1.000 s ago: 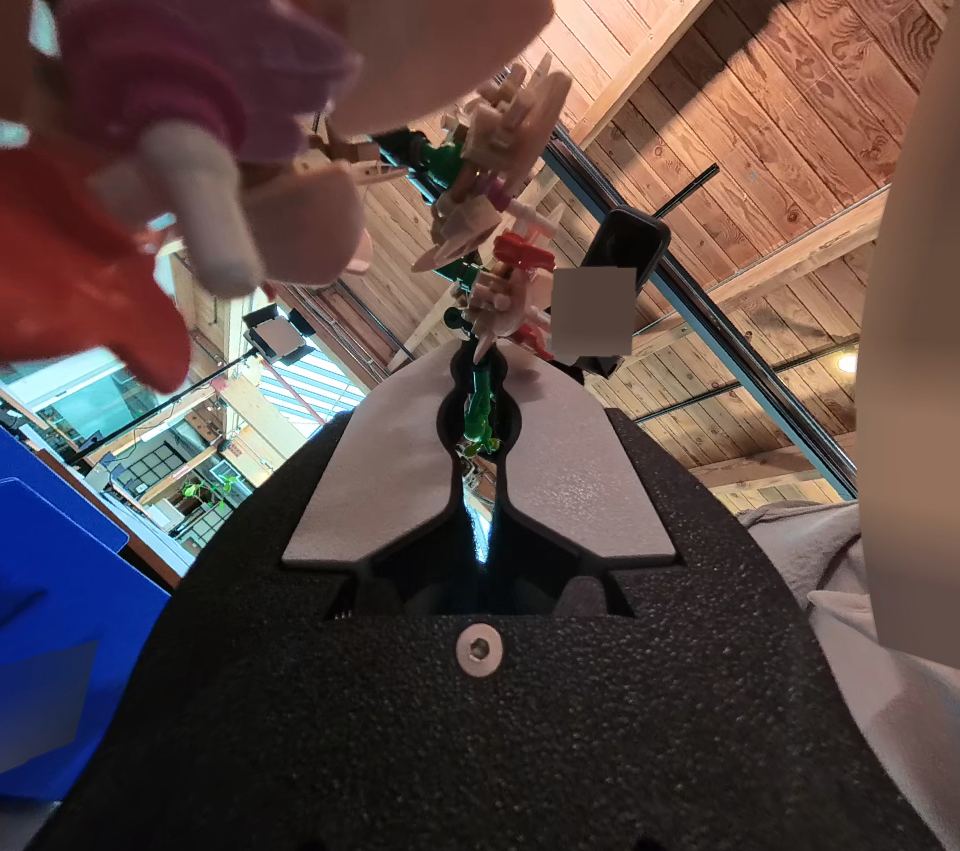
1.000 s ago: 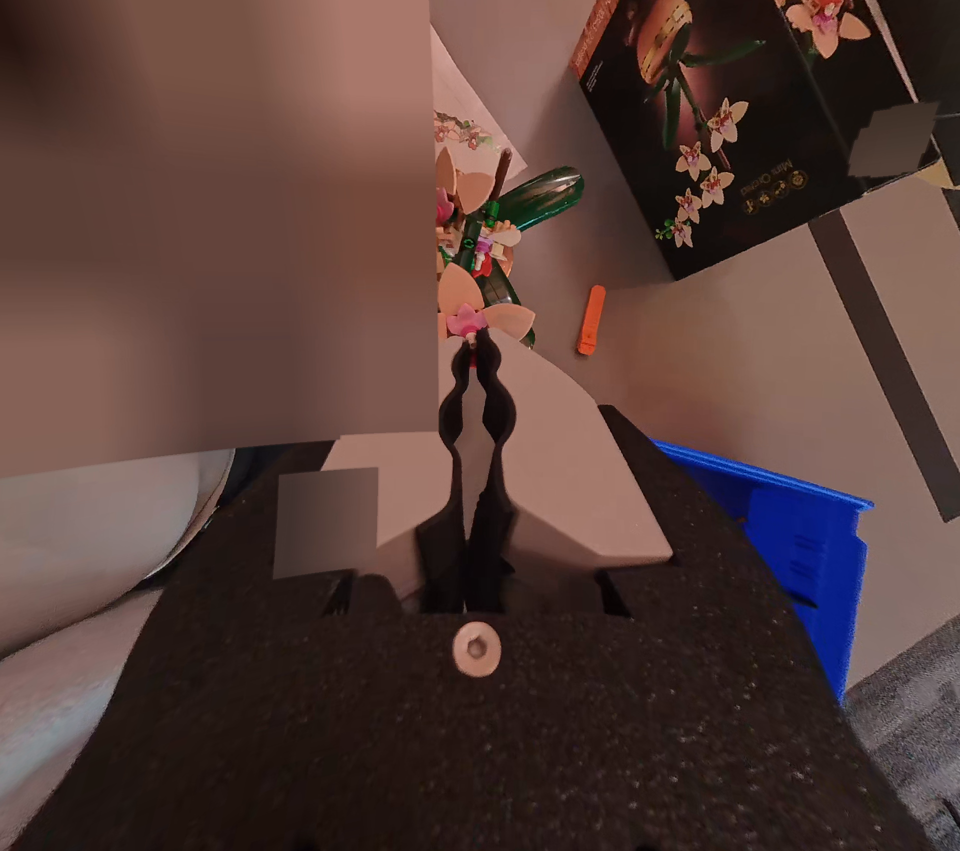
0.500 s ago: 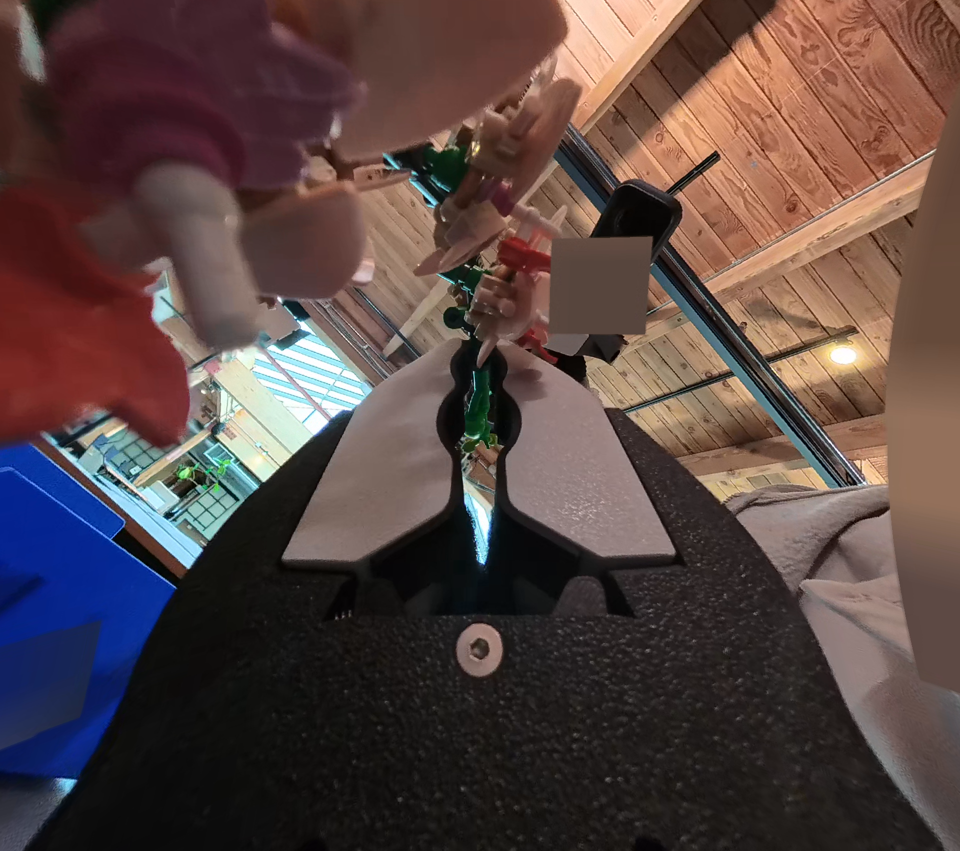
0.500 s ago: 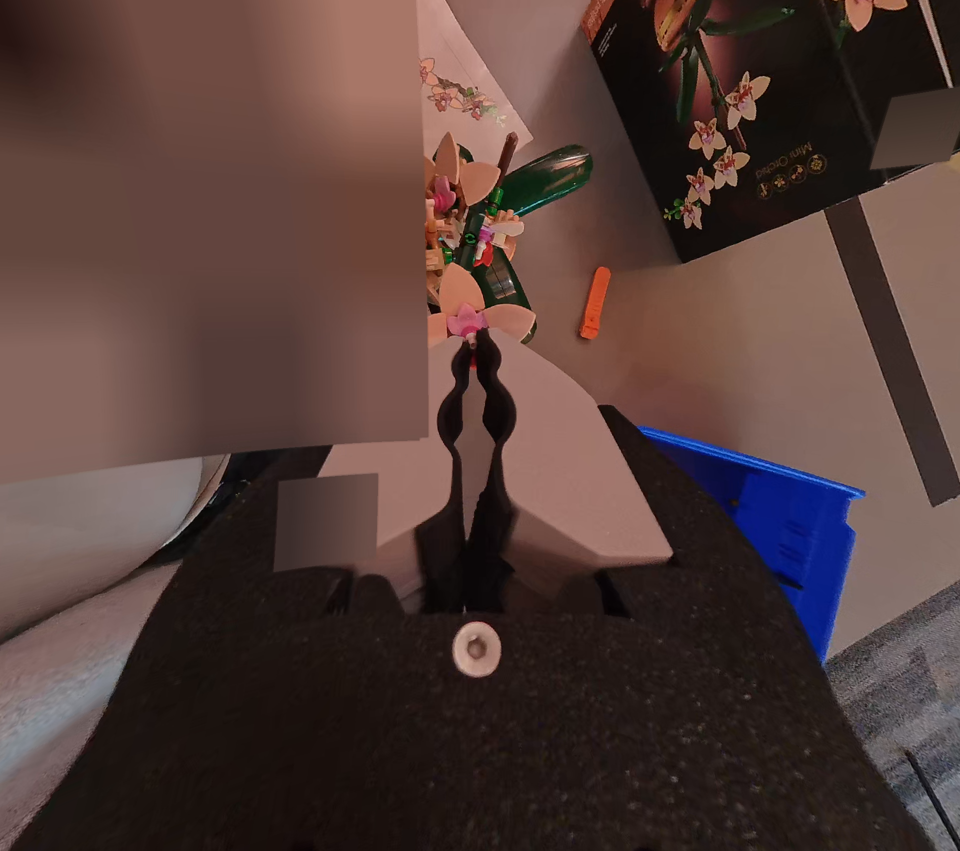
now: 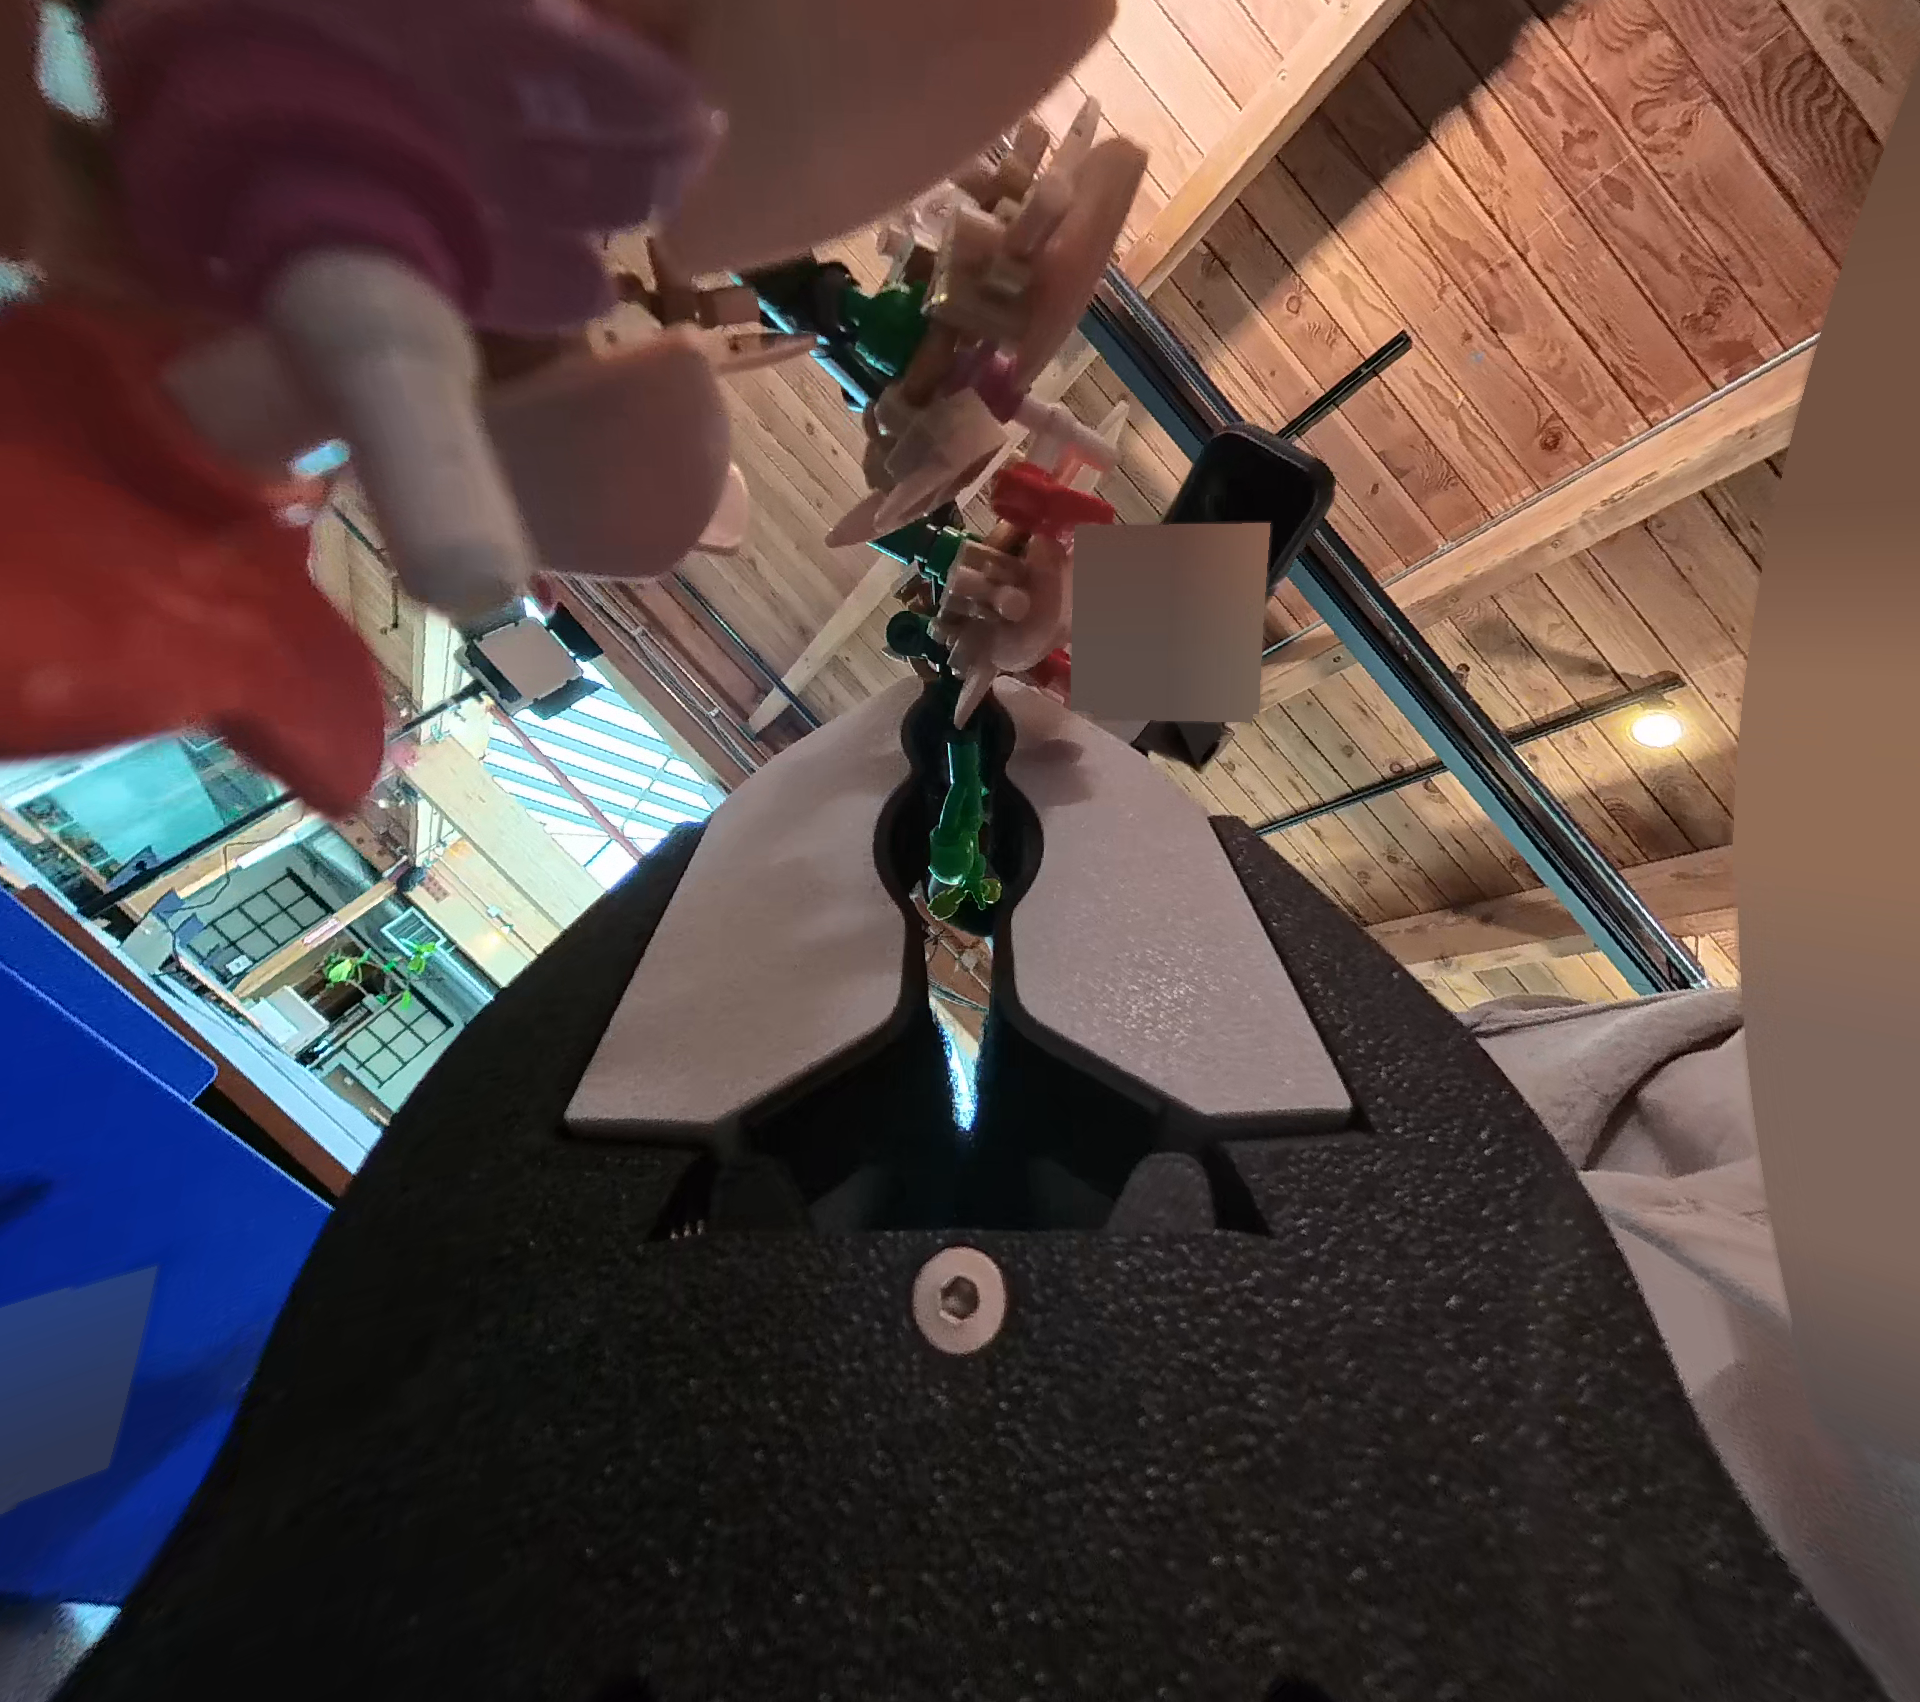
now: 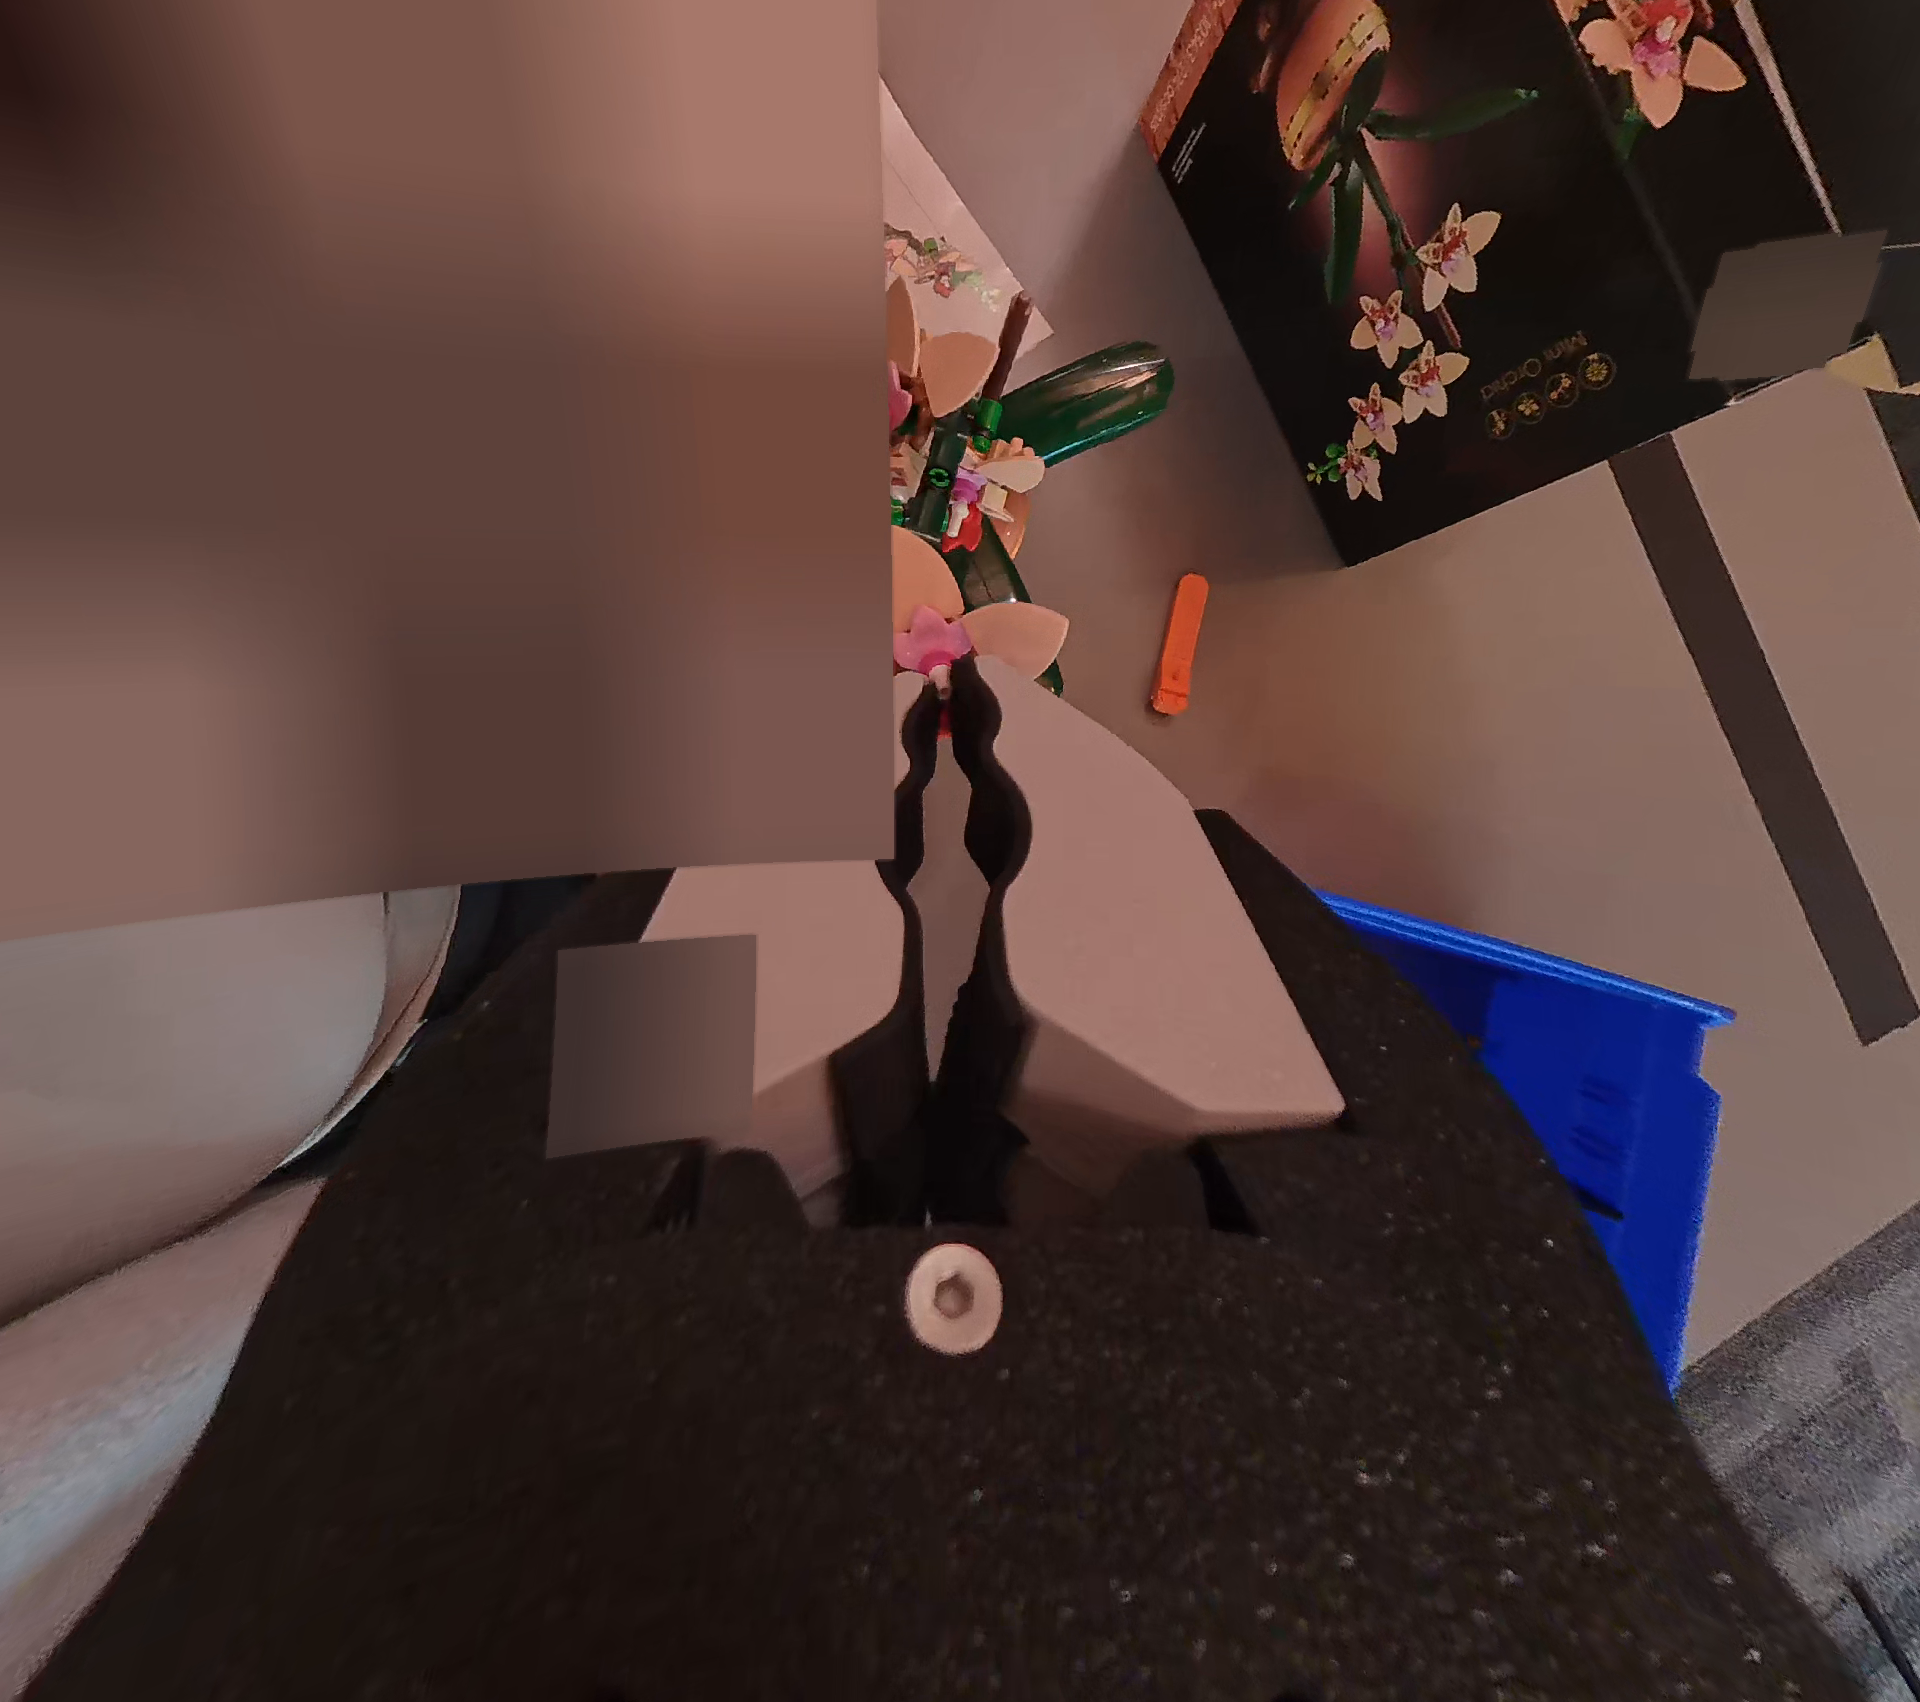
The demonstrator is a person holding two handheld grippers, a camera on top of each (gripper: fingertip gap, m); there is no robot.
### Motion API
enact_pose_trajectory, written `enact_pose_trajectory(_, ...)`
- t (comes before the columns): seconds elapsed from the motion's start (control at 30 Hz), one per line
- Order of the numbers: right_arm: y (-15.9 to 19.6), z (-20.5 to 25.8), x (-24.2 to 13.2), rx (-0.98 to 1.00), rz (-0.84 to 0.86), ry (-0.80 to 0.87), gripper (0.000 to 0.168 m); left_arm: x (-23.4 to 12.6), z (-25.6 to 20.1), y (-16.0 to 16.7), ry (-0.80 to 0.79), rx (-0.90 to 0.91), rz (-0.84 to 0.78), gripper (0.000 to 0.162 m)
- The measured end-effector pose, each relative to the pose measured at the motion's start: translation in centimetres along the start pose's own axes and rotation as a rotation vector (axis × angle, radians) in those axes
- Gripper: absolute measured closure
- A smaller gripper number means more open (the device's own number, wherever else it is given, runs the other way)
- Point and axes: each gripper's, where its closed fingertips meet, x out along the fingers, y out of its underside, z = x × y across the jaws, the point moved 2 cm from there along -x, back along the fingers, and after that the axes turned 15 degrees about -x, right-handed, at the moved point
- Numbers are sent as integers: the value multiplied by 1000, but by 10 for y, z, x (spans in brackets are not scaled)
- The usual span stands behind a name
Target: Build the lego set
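The lego orchid's green stem (image 5: 958,805) sits between the fingers of my left gripper (image 5: 956,707), which is shut on it. Pale peach flowers (image 5: 997,281) rise along the stem, and one pink and red flower (image 5: 343,125) is blurred very close at the upper left. In the right wrist view my right gripper (image 6: 951,691) is shut on the white tip of a pink and peach flower (image 6: 971,634) at the stem's near end. More flowers and a dark green leaf (image 6: 1091,395) lie beyond. The right gripper's black body (image 5: 1257,489) shows behind the flowers.
The set's dark box (image 6: 1455,198) stands at the upper right on the grey table. An orange brick separator (image 6: 1179,644) lies next to the model. A blue bin (image 6: 1558,1081) is at the right, also low on the left in the left wrist view (image 5: 125,1289). An instruction booklet (image 6: 935,250) lies behind.
Both grippers keep their hold. The model and both views sway slightly; the right wrist view tilted and came back.
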Motion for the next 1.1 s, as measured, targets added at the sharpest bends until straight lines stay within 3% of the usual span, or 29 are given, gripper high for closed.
enact_pose_trajectory(0.03,0,0,0,-4,1,12,166,0,0,0,-2,1,-1,157)
enact_pose_trajectory(0.47,-1,2,1,-28,-118,184,165,1,-1,0,4,-13,-5,157)
enact_pose_trajectory(1.1,3,0,4,7,-123,123,165,0,1,0,-15,-18,24,157)
